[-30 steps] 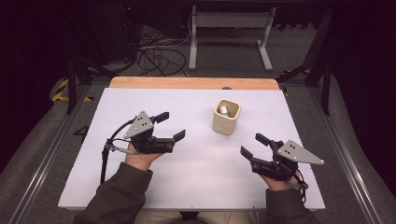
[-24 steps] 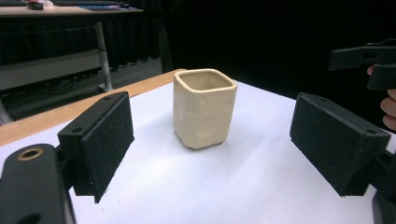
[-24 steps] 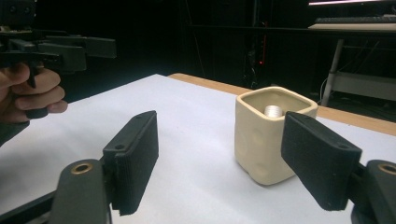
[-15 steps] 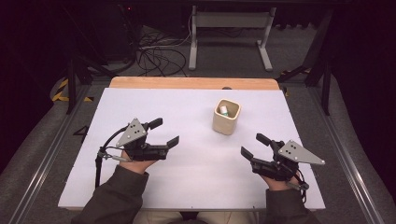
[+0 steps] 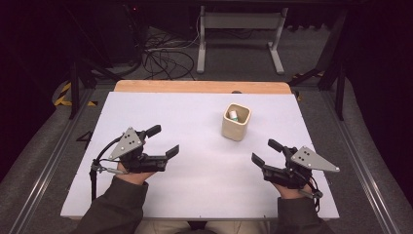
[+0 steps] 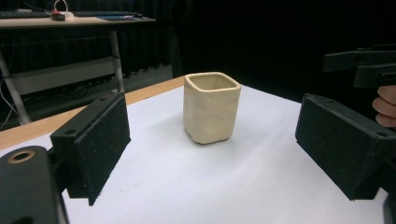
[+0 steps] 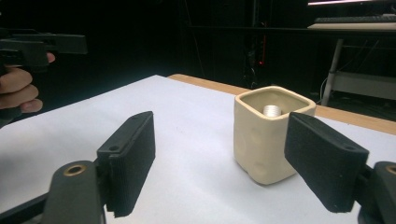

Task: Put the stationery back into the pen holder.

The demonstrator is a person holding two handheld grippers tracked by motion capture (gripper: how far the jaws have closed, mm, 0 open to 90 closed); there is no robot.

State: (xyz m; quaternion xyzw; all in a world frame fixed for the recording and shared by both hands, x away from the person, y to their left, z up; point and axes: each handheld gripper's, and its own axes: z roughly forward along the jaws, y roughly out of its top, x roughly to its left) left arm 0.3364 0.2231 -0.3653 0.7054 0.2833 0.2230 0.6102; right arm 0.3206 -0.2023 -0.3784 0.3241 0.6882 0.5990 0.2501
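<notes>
A cream square cup (image 5: 236, 121) stands upright on the white table (image 5: 195, 117), right of centre toward the back. Inside it is a small white object with a green part (image 5: 234, 116), whose pale round top (image 7: 272, 110) rises near the rim. My left gripper (image 5: 163, 142) rests at the front left, open and empty, jaws aimed toward the cup (image 6: 211, 107). At the front right my right gripper (image 5: 266, 152) is open and empty too, with the cup (image 7: 270, 133) just ahead between its pads.
A wooden strip (image 5: 199, 87) runs along the table's far edge. Beyond it are floor cables (image 5: 160, 51) and a grey metal stand (image 5: 238, 29). Metal rails (image 5: 44, 161) flank the table on both sides. A person's sleeves enter from the bottom edge.
My left gripper has drawn back toward the front left, away from the cup, still open. The right gripper has stayed in place.
</notes>
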